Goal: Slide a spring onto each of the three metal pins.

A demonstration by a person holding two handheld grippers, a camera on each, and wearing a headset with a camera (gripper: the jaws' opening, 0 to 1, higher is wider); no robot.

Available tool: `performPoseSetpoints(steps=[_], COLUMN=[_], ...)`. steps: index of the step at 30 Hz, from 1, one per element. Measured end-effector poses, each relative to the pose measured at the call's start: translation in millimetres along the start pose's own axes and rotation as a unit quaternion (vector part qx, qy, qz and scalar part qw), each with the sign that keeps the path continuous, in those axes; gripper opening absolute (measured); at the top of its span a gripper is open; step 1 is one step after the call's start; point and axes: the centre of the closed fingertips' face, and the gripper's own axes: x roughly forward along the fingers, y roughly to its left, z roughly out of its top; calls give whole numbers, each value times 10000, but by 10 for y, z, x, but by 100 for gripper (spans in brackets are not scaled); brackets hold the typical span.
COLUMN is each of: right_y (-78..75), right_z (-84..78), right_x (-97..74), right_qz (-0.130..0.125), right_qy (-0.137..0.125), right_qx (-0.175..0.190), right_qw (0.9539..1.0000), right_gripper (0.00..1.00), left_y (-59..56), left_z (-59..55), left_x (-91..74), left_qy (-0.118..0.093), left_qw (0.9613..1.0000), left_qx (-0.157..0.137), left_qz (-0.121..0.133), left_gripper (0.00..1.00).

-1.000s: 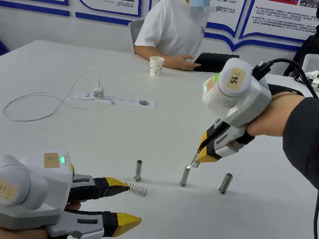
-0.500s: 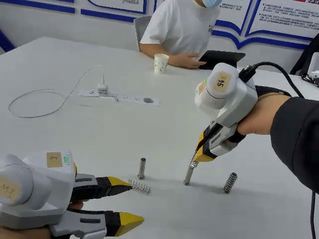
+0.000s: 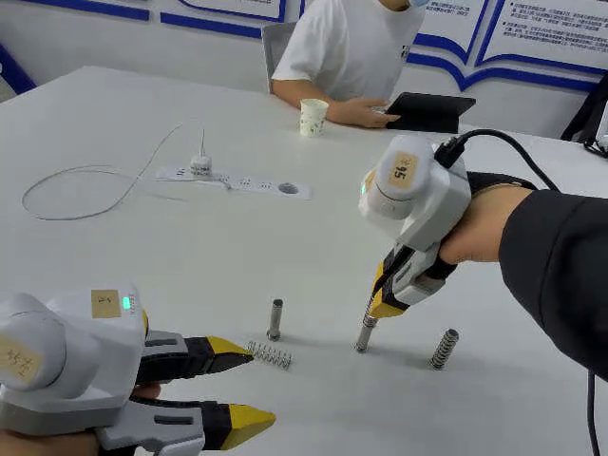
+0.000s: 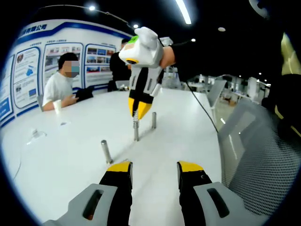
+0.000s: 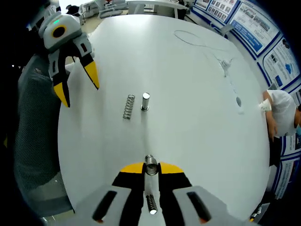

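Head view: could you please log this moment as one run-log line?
right tool: shut on held spring, at middle pin top | left tool: open | left pin: bare, loose spring beside | third spring: upright

Right gripper [image 5: 150, 169] fingers [image 5: 133, 169] clamp spring [image 5: 150, 203]; loose spring [image 5: 128, 107] beside pin [image 5: 145, 101].

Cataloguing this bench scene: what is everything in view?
metal pins: three, silver, upright in a row
fitted spring: one, silver, on rightmost pin
loose spring: one, silver, lying by leftmost pin
held spring: one, silver, at middle pin's top
paper cup: one, white, far side
power strip: one, white, far left
tablet: one, black, by the cup
seated person: one, white shirt, far side
left gripper: yellow-tipped, open, near left
right gripper: yellow-tipped, shut on held spring
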Motion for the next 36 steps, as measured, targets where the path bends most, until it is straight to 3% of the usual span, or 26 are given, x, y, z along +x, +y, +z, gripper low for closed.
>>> performPoseSetpoints(steps=[21, 36], right_y=[121, 123], right_z=[-126, -135], right_x=[332, 309], right_qz=[183, 121], right_qy=[177, 104], right_qx=[154, 139], right_qw=[9996, 9998], right_gripper=[12, 15], left_y=[7, 10], left_z=[-28, -27], left_x=[-14, -30], left_qy=[37, 44], left_qw=[10000, 10000], left_qx=[-44, -42], left_qz=[35, 60], left_gripper=[38, 38])
